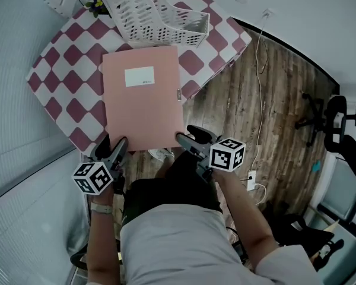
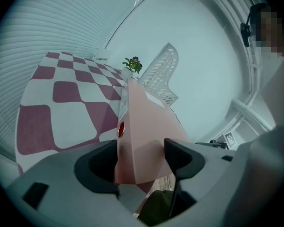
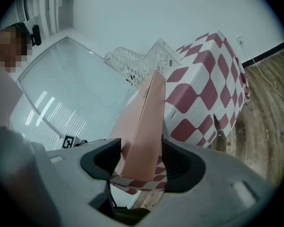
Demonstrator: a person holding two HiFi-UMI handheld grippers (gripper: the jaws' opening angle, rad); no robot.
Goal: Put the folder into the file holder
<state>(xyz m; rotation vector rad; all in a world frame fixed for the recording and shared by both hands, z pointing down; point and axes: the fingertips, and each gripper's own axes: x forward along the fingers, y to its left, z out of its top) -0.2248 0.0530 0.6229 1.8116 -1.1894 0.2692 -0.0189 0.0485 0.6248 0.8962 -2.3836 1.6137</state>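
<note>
Bright, even, cool light; shadows faint. Head view sharp. Gripper views bulge fisheye, black corners; close jaws soft. Glare streaks on blinds [image 3: 42,105].

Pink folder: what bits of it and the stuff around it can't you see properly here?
Print on the folder's white label: too small to read, head view.
The table beneath the folder: covered by it, head view.
The file holder's lower part: behind the folder, left gripper view.
The plant: too small to tell its kind, head view.
</note>
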